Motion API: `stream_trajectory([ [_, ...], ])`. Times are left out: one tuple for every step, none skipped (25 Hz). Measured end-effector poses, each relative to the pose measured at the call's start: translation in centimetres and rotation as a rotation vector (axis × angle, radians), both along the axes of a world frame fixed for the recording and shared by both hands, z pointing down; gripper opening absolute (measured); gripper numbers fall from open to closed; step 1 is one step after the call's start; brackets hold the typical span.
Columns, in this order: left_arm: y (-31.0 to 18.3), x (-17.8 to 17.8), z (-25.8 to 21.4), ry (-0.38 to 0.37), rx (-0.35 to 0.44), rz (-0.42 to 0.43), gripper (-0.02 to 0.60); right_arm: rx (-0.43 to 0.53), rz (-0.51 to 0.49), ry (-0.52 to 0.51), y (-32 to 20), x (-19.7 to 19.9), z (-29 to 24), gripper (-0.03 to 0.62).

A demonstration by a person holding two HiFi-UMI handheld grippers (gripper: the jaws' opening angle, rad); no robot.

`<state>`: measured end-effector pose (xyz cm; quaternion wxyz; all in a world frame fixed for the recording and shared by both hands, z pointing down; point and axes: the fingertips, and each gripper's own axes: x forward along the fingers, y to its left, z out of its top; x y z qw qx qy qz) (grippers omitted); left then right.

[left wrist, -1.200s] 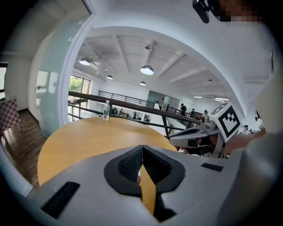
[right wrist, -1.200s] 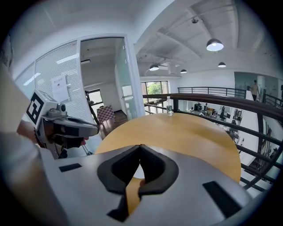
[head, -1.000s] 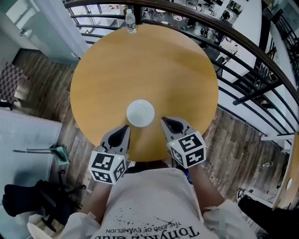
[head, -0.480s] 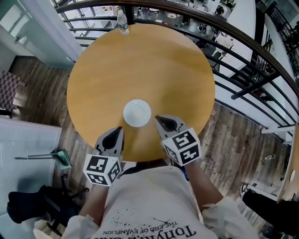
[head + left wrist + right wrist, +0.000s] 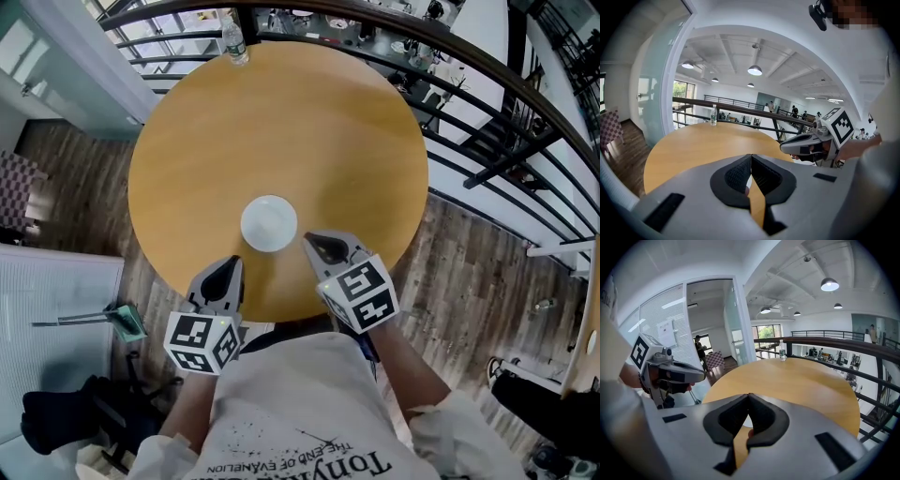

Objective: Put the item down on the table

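Note:
A white round dish (image 5: 269,223) lies flat on the round wooden table (image 5: 281,131), near its front edge, with nothing holding it. My left gripper (image 5: 231,268) is just left of and below the dish, jaws shut and empty, a small gap away from it. My right gripper (image 5: 311,243) points at the dish from its right, also shut and empty, close to its rim. In the left gripper view the jaws (image 5: 751,157) meet in a closed line with the right gripper (image 5: 806,143) beyond. The right gripper view shows its jaws (image 5: 749,397) pressed together.
A clear water bottle (image 5: 234,42) stands at the table's far edge, also in the left gripper view (image 5: 713,115). A dark curved railing (image 5: 487,89) runs behind and to the right of the table. Wooden floor and a black chair (image 5: 66,412) lie to the left.
The left gripper has drawn back slightly from the white dish toward the table's front edge. The dish lies as before; both grippers stay shut.

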<state>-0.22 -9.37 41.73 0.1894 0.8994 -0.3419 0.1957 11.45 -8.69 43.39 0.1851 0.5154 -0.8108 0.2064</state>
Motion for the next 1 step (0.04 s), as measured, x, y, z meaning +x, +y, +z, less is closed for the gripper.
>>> stream_trajectory([
  [-0.05,0.20,0.15,0.001,-0.002,0.000,0.023,-0.001,-0.004,0.004,-0.02,0.09,0.14,0.025],
])
